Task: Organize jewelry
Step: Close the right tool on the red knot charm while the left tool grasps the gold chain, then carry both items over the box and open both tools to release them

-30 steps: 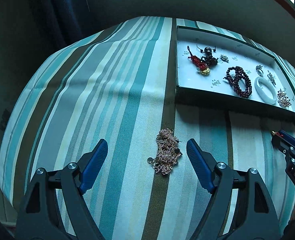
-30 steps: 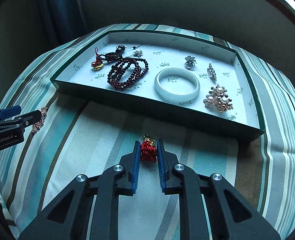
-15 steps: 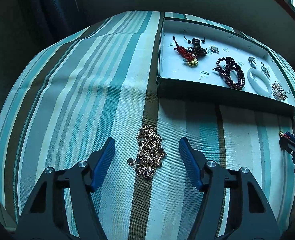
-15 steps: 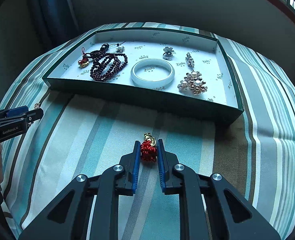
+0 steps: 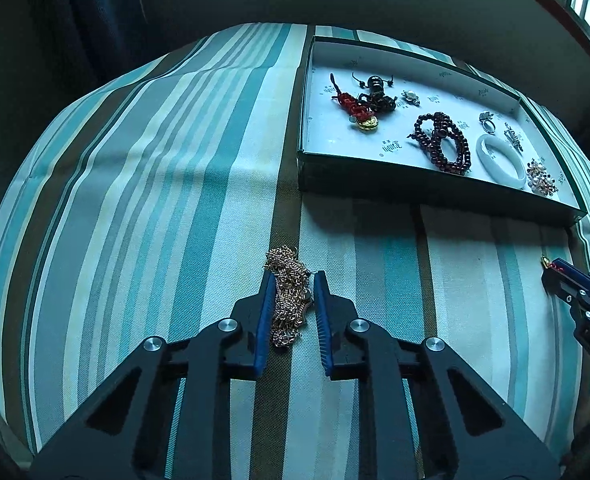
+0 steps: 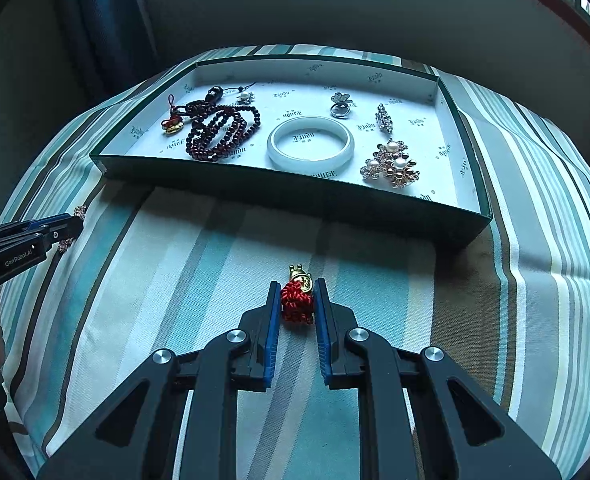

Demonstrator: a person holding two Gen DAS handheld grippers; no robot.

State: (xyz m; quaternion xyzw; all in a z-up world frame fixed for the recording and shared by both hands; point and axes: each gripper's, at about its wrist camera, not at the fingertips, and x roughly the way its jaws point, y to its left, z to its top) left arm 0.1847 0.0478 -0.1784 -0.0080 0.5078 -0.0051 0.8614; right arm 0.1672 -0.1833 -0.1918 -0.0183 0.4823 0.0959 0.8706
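Lying between just-closed left jaws, gold chain (image 5: 289, 296), pinched

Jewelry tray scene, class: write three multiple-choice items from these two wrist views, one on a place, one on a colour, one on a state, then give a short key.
1. Where does the white bangle lie?
A. On the striped cloth
B. Inside the green tray
C. Between gripper fingers

2. What colour is the knotted charm in the right gripper?
A. Red with a gold piece
B. White
C. Silver

3. How does the left gripper stand?
A. Wide open over bare cloth
B. Out of sight
C. Closed around the gold chain

Key: B, the bangle rests on the tray's white floor between the dark bead bracelet and the pearl brooch; A, red cord with a gold top shows between the blue pads; C, its jaws have just been closing and the pads now press the chain pile on the striped cloth.
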